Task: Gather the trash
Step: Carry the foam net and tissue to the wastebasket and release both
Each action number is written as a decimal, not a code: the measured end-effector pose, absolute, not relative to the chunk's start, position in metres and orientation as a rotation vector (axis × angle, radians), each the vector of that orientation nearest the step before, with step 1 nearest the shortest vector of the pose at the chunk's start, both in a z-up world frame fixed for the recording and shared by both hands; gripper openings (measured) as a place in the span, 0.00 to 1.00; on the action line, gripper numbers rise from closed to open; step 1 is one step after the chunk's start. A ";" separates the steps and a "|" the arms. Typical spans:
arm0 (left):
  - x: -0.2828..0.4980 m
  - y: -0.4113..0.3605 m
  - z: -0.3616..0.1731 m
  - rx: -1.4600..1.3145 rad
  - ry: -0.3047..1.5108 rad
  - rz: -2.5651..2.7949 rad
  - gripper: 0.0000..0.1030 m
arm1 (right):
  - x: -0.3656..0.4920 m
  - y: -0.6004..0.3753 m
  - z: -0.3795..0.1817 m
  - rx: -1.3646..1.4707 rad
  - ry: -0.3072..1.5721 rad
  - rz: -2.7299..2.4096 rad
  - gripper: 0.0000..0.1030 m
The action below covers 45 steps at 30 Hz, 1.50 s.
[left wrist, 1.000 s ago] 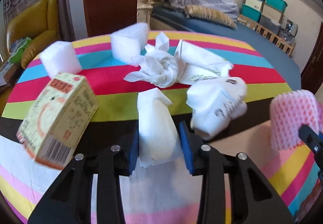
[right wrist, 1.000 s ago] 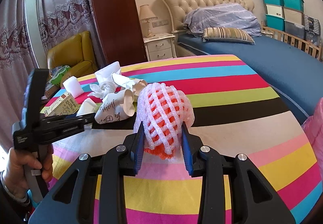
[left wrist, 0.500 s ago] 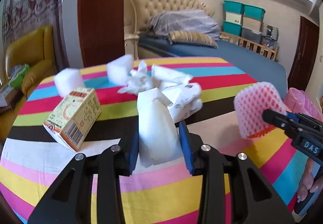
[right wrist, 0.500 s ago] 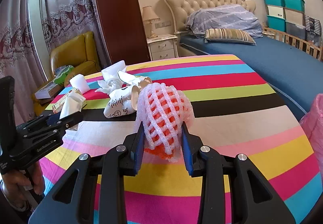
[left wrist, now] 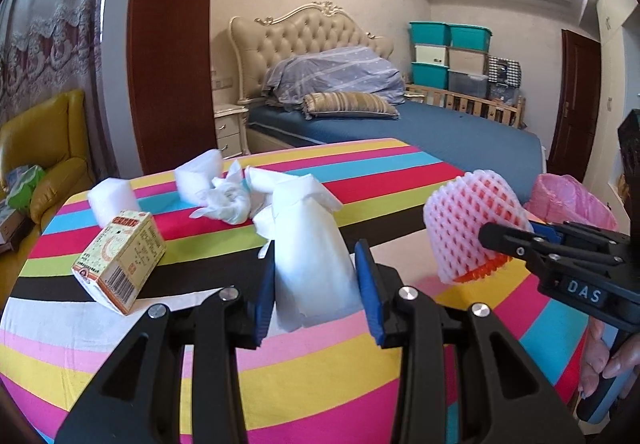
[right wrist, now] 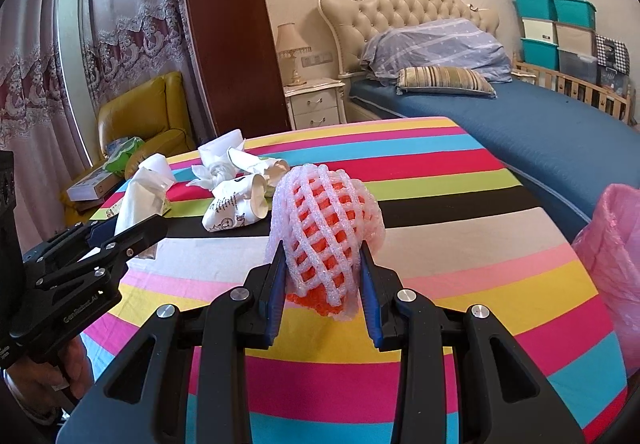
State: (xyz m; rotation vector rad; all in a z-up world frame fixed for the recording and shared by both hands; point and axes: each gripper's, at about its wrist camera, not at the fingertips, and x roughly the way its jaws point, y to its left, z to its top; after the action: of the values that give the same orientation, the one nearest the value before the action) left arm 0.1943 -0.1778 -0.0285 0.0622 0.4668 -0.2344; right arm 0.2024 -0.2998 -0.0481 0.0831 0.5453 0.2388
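Note:
My left gripper [left wrist: 316,276] is shut on a white foam sheet [left wrist: 308,244] and holds it above the striped table [left wrist: 280,376]. It also shows in the right wrist view [right wrist: 132,232] with the sheet [right wrist: 138,199]. My right gripper [right wrist: 322,276] is shut on a pink foam fruit net [right wrist: 324,228] with orange inside, raised over the table; the net also shows in the left wrist view [left wrist: 468,219]. A pink trash bag [right wrist: 616,244] stands off the table's right edge, also in the left wrist view [left wrist: 568,203].
On the table lie a small printed carton [left wrist: 120,260], a knotted white tissue [left wrist: 224,199], foam rolls [left wrist: 112,199], and crumpled paper cups [right wrist: 236,203]. A yellow armchair [right wrist: 148,119] stands at the left, a blue bed [right wrist: 520,123] behind the table.
Both grippers have lifted and drawn back from the pile with their loads. The left view has swung right, and the pink bag and right gripper have come into it.

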 end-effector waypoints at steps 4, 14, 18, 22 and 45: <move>0.185 -0.188 -0.024 0.063 0.435 -0.268 0.36 | 0.196 -0.306 -0.046 0.078 0.534 0.230 0.32; 0.176 -0.229 -0.013 0.121 0.399 -0.365 0.36 | 0.174 -0.335 -0.033 0.067 0.467 0.177 0.32; 0.174 -0.247 -0.006 0.134 0.386 -0.404 0.36 | 0.166 -0.354 -0.030 0.074 0.449 0.134 0.32; 0.177 -0.269 0.002 0.132 0.384 -0.456 0.36 | 0.157 -0.374 -0.025 0.077 0.431 0.096 0.32; 0.201 -0.478 0.016 0.192 0.415 -0.827 0.36 | 0.107 -0.559 -0.016 0.123 0.374 -0.235 0.32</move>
State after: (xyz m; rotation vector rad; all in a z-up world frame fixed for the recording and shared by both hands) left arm 0.2010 -0.4777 0.0164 0.1915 0.4146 -0.8271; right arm 0.1074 -0.5594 -0.0163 0.1231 0.3742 -0.2354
